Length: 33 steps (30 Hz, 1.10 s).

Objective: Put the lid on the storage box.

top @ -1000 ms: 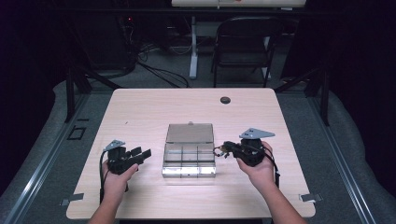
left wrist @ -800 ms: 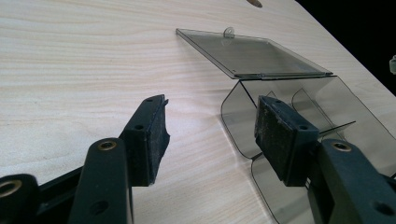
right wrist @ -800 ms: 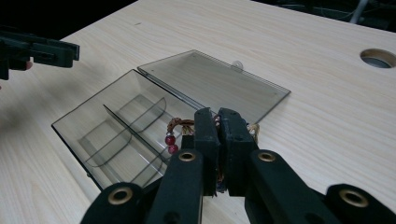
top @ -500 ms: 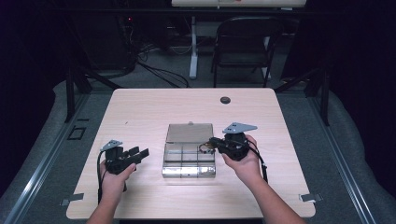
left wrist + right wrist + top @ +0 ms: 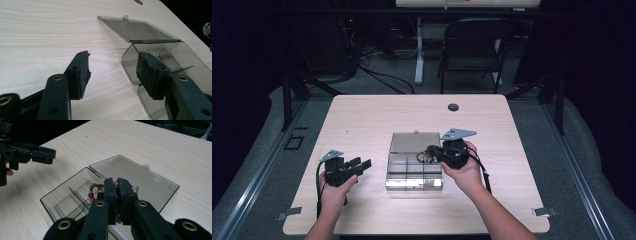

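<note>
A clear plastic compartment box (image 5: 408, 184) (image 5: 58, 192) (image 5: 180, 53) lies mid-table, its lid (image 5: 414, 141) (image 5: 140, 176) (image 5: 140, 28) folded flat away from the person. My right gripper (image 5: 430, 150) (image 5: 117, 183) hovers over the box's back right compartments. It is shut on a brown cord bracelet (image 5: 94, 187) with red and purple beads (image 5: 91, 194), which dangles into the box (image 5: 422, 158). My left gripper (image 5: 362, 164) (image 5: 112, 65) rests open and empty just left of the box, and shows far off in the right gripper view (image 5: 46, 153).
The pale wooden table (image 5: 362, 120) has a dark round grommet (image 5: 453, 107) near its far edge. A folding chair (image 5: 472, 45) and cables stand on the floor behind it. Bare tabletop lies on all sides of the box.
The right gripper has moved left from beside the box to above its back right part, carrying the bracelet. The left gripper has stayed where it was.
</note>
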{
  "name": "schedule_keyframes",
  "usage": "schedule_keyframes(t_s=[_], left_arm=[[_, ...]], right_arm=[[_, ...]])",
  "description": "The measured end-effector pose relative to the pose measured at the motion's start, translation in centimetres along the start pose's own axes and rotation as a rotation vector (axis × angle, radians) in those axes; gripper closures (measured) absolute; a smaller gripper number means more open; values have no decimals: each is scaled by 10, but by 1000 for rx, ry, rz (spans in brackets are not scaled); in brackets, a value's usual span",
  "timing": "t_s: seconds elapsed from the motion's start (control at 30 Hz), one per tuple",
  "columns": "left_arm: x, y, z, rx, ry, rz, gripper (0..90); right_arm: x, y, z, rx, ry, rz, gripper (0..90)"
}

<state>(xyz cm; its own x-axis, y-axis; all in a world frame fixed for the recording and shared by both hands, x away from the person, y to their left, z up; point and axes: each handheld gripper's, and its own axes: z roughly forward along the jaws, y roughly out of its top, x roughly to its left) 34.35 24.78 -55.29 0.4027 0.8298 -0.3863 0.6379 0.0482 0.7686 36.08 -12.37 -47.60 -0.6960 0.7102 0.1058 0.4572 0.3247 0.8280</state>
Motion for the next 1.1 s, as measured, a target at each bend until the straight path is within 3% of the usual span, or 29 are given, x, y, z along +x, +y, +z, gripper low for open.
schedule_keyframes(t_s=[0.67, 1.1], left_arm=[[0, -1, 1, 2, 2, 3, 439], [1, -1, 0, 5, 2, -4, 439]], right_arm=[[8, 0, 22, 16, 17, -4, 866], [11, -8, 42, 66, 24, -15, 866]])
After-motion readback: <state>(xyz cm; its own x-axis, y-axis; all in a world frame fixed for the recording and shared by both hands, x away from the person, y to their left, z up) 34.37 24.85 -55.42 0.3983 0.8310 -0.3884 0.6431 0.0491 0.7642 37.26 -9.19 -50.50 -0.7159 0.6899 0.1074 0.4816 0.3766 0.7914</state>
